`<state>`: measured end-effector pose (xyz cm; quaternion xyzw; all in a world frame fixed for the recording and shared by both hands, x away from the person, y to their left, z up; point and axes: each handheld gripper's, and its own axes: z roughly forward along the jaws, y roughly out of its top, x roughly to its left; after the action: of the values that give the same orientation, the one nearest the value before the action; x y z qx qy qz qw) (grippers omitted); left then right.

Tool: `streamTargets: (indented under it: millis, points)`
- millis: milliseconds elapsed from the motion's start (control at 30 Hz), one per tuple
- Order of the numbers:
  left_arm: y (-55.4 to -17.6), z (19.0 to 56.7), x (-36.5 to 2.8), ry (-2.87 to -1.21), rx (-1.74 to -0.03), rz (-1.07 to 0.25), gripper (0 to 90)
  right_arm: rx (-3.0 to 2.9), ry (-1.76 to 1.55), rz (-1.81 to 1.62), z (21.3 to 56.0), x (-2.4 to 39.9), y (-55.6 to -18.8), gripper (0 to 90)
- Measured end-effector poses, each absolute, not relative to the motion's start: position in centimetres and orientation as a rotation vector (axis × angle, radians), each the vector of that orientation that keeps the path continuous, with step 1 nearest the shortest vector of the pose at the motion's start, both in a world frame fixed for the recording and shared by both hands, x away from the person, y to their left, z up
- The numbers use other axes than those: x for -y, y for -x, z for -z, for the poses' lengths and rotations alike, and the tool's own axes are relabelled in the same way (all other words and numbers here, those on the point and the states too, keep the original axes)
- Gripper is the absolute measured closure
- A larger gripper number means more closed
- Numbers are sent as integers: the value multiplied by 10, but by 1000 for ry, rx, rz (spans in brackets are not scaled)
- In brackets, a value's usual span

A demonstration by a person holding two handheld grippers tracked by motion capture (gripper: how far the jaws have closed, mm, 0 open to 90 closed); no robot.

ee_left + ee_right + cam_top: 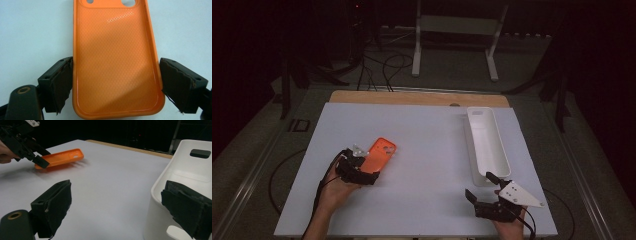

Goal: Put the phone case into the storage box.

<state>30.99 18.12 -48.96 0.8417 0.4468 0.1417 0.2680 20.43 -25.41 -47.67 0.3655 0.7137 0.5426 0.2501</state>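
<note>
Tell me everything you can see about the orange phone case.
The orange phone case looks like soft, glossy rubber or silicone, with a finely dotted inner surface and a raised rim. It lies open side up, empty, on the white table, left of the white tray. Two cutouts pierce its far end. The left gripper straddles its near end, jaws at either long edge: the left one looks to touch, while the right sits close, contact unclear.
</note>
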Motion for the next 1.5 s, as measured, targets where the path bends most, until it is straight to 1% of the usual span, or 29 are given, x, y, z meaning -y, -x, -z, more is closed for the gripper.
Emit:
streamTargets:
  millis: [600, 800, 1000, 1200, 1500]
  points:
    - [-293, 476, -179, -2174, -1122, -502, 164, -1933, -1004, -1494, 470, 250, -210, 89]
    - [-290, 474, -178, -2149, -1097, -519, 164, -1939, -1007, -1514, 463, 247, -214, 89]
    - [-285, 471, -177, -2117, -1071, -540, 164, -1943, -1007, -1525, 458, 241, -221, 89]
    - [-283, 469, -176, -2105, -1054, -551, 165, -1953, -978, -1541, 450, 226, -231, 89]
    - [-280, 463, -180, -2072, -1043, -574, 167, -1970, -977, -1544, 448, 214, -240, 89]
